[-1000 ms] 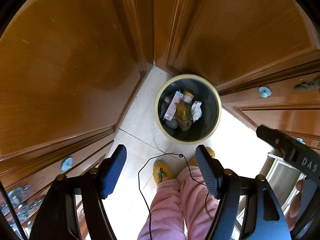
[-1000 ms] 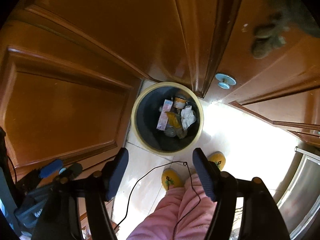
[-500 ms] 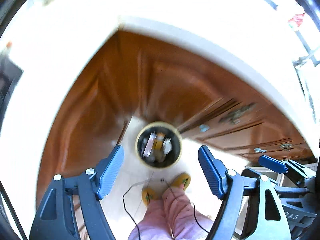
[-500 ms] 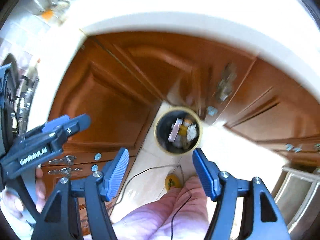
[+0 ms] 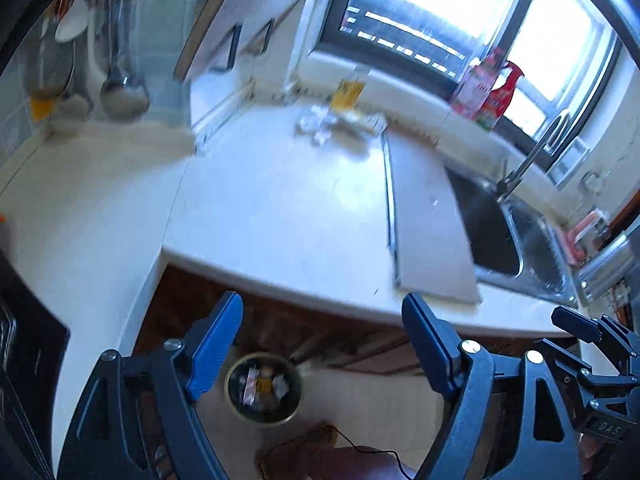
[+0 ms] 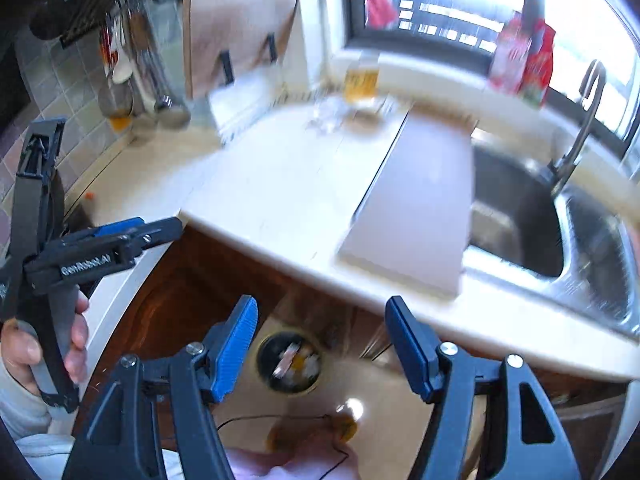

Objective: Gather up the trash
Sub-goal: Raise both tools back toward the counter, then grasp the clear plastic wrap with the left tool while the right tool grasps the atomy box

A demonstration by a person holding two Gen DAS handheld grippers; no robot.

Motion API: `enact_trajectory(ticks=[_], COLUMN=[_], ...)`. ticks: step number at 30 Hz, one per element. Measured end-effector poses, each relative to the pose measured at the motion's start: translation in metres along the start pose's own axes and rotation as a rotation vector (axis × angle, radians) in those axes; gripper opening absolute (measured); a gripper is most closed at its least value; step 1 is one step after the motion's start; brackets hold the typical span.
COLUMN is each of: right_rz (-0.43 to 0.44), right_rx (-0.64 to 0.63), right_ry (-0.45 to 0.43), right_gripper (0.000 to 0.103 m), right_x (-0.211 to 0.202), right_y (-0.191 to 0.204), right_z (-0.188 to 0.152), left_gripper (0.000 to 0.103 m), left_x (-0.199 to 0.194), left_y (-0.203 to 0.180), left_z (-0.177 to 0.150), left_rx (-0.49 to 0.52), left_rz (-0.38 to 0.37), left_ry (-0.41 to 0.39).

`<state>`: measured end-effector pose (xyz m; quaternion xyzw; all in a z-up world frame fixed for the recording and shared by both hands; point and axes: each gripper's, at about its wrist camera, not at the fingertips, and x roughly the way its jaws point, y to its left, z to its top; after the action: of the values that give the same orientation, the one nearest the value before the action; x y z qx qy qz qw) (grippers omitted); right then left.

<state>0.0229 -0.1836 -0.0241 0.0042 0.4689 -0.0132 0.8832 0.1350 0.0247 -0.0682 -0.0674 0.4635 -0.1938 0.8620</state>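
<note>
Both views are blurred. The left gripper (image 5: 322, 344) fills the bottom of its own frame with its blue-padded jaws spread wide and nothing between them; the right gripper (image 6: 320, 344) sits the same way at the bottom of its frame, jaws wide apart and empty.

Low in the left view, between the jaws, a round bin (image 5: 263, 388) stands on the pale floor in front of brown cabinet doors, with scraps of paper and wrappers inside. The right view shows the same bin (image 6: 289, 362) in its lower centre.

Above the cabinets a white countertop (image 5: 280, 216) crosses the middle of both frames. At its far edge, upper centre, lies a small heap of crumpled white and clear trash (image 5: 320, 126), just beside an orange carton (image 5: 347, 94); what the pieces are cannot be told through the blur. The heap (image 6: 328, 118) also shows upper centre in the right view.

A pale board (image 5: 428, 224) lies on the counter, partly over the steel sink (image 5: 520, 236) at right. A red and white pack (image 5: 486, 88) stands on the windowsill, upper right.
</note>
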Motion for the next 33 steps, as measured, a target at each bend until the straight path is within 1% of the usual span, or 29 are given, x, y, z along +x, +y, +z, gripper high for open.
enact_trajectory(ticks=[1, 3, 5, 9, 11, 12, 14, 15, 17, 18, 21, 24, 26, 29, 33], right_rz=[-0.017, -0.036, -0.051, -0.045, -0.032, -0.024, 0.012, 0.027, 0.058, 0.073, 0.141, 0.218, 0.272, 0.349, 0.413], right_rx=[-0.01, -0.029, -0.053, -0.097, -0.116, -0.117, -0.106, -0.101, -0.091, -0.085, -0.042, 0.038, 0.127, 0.257, 0.418], right_ry=[-0.016, -0.041, -0.059, -0.096, -0.118, -0.125, -0.126, -0.126, -0.121, -0.112, -0.068, -0.021, 0.037, 0.111, 0.208], right_gripper=[0.067, 0.067, 0.067, 0.067, 0.067, 0.067, 0.067, 0.067, 0.067, 0.067, 0.067, 0.067, 0.067, 0.067, 0.067], right_x=[-0.006, -0.014, -0.017, -0.019, -0.011, -0.006, 0.007, 0.014, 0.036, 0.049, 0.095, 0.146, 0.194, 0.259, 0.332], right_y=[-0.001, -0.007, -0.014, -0.03, -0.042, -0.049, -0.067, -0.072, -0.091, -0.1, -0.125, -0.148, -0.167, -0.185, -0.196], right_z=[0.006, 0.019, 0.035, 0.072, 0.097, 0.111, 0.136, 0.146, 0.173, 0.185, 0.221, 0.251, 0.272, 0.29, 0.298], left_gripper=[0.09, 0.09, 0.09, 0.091, 0.091, 0.091, 0.091, 0.091, 0.091, 0.091, 0.091, 0.091, 0.091, 0.091, 0.091], left_x=[-0.005, -0.015, -0.019, -0.014, -0.002, 0.006, 0.023, 0.035, 0.056, 0.07, 0.105, 0.144, 0.168, 0.199, 0.233], left_y=[-0.006, -0.022, -0.031, -0.044, -0.045, -0.047, -0.049, -0.052, -0.055, -0.058, -0.063, -0.062, -0.057, -0.047, -0.035], left_z=[0.007, 0.02, 0.035, 0.068, 0.079, 0.09, 0.105, 0.117, 0.132, 0.145, 0.174, 0.201, 0.214, 0.225, 0.233], left_rx=[0.003, 0.013, 0.027, 0.031, 0.026, 0.019, 0.004, -0.002, -0.004, -0.002, -0.009, -0.034, -0.053, -0.089, -0.135], left_rz=[-0.004, -0.017, -0.027, -0.023, -0.004, 0.013, 0.038, 0.051, 0.075, 0.098, 0.152, 0.197, 0.222, 0.256, 0.289], left_ry=[-0.02, -0.065, -0.089, -0.13, -0.143, -0.149, -0.143, -0.135, -0.122, -0.114, -0.1, -0.065, -0.045, -0.019, 0.027])
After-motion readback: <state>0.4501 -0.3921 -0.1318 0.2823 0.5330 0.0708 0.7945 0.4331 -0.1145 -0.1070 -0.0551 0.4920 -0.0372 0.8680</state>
